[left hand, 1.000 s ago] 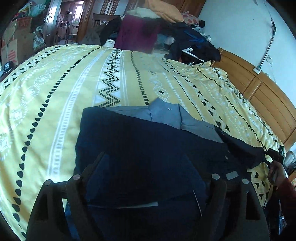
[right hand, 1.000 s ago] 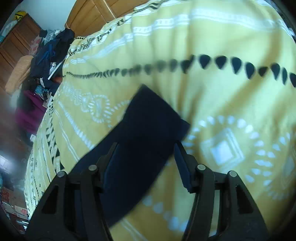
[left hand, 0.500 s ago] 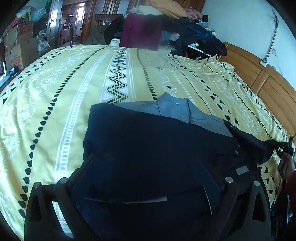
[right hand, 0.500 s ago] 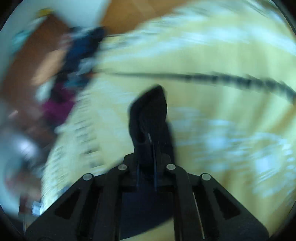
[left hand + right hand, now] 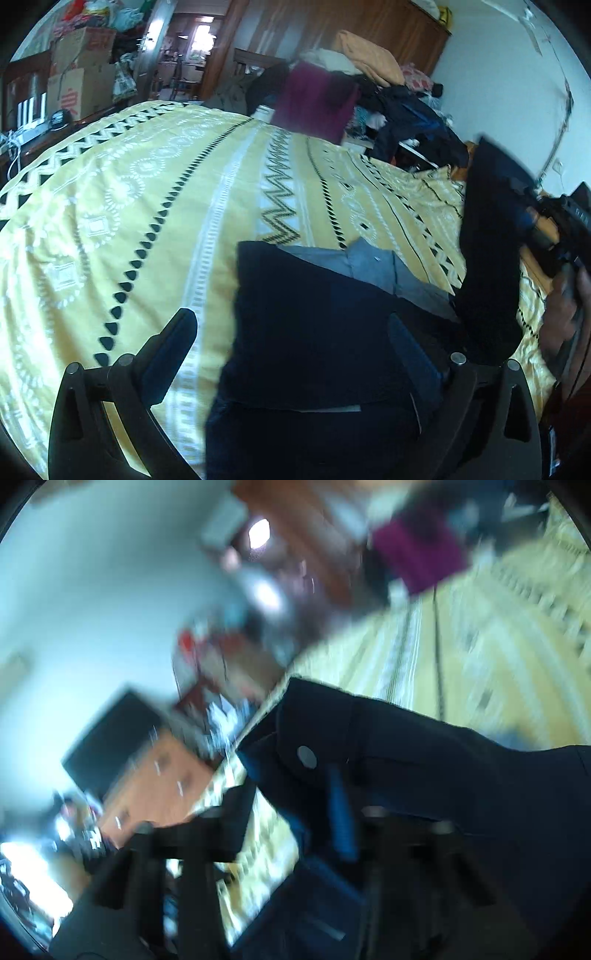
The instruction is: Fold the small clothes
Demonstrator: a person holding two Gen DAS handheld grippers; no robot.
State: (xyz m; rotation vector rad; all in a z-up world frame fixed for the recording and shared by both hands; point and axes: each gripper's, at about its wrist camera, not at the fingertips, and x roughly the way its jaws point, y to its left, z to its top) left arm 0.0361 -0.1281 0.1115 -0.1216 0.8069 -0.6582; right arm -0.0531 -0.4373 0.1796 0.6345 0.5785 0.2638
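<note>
Left wrist view: the left gripper (image 5: 291, 343) has its jaws wide apart with nothing in them, hovering over a dark navy shirt (image 5: 321, 325) that lies flat on the yellow patterned bed (image 5: 147, 221) near its front edge, grey collar (image 5: 373, 264) pointing toward the far end, and over by the right edge the right gripper (image 5: 532, 218) has the sleeve (image 5: 487, 240) lifted up off the bed. Right wrist view is super blurry, but the sleeve cuff (image 5: 314, 746) with its button (image 5: 306, 757) sits pinched in the right gripper's narrow jaws.
</note>
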